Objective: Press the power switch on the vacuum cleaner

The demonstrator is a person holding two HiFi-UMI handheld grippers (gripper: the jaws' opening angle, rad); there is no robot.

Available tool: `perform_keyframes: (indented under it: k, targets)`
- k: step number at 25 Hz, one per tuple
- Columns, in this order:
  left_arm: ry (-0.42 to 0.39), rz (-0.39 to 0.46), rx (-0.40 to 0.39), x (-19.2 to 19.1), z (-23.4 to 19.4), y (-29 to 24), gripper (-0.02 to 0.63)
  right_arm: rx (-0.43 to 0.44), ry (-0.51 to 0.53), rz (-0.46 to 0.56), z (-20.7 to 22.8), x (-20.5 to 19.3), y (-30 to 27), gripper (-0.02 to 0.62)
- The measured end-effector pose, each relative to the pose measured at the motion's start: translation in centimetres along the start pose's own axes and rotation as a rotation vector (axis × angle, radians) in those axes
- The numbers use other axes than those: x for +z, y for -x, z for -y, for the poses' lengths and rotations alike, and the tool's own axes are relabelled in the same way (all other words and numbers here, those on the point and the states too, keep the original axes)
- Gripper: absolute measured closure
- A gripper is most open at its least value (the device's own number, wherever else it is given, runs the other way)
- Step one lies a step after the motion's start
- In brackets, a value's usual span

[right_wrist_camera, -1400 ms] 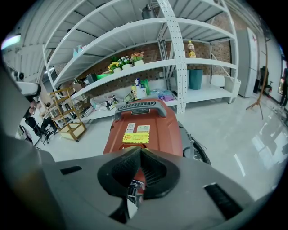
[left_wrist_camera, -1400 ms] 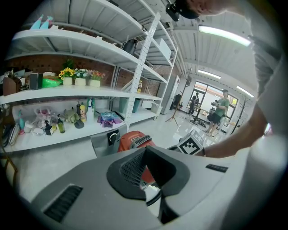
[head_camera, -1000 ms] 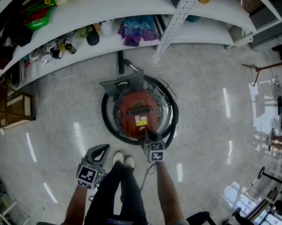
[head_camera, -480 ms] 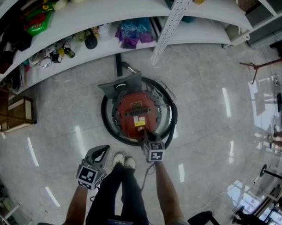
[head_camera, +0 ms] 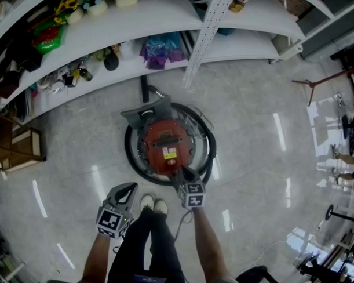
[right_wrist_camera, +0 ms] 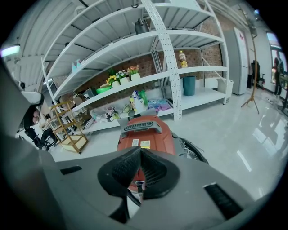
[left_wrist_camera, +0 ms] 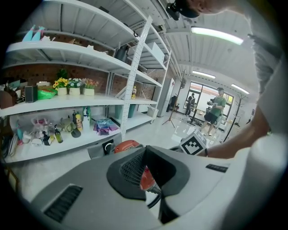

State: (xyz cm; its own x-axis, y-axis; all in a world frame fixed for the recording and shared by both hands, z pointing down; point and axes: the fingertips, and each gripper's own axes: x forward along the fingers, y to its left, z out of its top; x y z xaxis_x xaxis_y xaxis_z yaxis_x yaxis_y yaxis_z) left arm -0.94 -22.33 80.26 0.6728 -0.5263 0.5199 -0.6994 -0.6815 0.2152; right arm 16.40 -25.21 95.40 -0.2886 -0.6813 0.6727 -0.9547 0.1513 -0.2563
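The red vacuum cleaner (head_camera: pixel 167 145) stands on the floor inside its coiled black hose (head_camera: pixel 130 152), with a grey floor head (head_camera: pixel 146 115) at its far side. My right gripper (head_camera: pixel 183 176) is shut and empty. Its tip rests over the near end of the vacuum's body, and the marker cube is just behind it. In the right gripper view the vacuum (right_wrist_camera: pixel 146 134) fills the space just past the closed right gripper (right_wrist_camera: pixel 140 152), which hides the switch. My left gripper (head_camera: pixel 126 195) hangs shut over bare floor to the left. The left gripper view shows the left gripper (left_wrist_camera: pixel 145 152) with the vacuum (left_wrist_camera: pixel 127 145) beyond.
White shelving (head_camera: pixel 162 54) runs along the far side, holding bottles, toys and a purple bag (head_camera: pixel 159 50). A wooden rack (head_camera: pixel 17 143) stands at the left and a tripod stand (head_camera: pixel 323 80) at the right. The person's shoes (head_camera: pixel 153 204) and a thin cable (head_camera: pixel 181 219) are on the floor near me.
The head view has drifted slightly, so the vacuum sits a bit further left. My right gripper's tip stays at the vacuum's near end. The left gripper has not moved.
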Motion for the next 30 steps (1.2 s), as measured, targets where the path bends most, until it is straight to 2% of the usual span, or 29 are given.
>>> perform_keyframes:
  k: [5,14,30]
  targets:
    - [0.017,0.026,0.012,2.5,1.3,1.7,0.6,0.021,-0.015,0.039,-1.8,2.1,3.2,0.583]
    - [-0.031,0.068,0.014,5.3,3.4,4.8,0.6,0.036,-0.028,0.081,-3.9,3.5,8.5,0.583]
    - [-0.094,0.131,0.005,13.0,7.2,10.1,0.6,0.033,-0.023,0.202,-7.7,11.9,20.0,0.583]
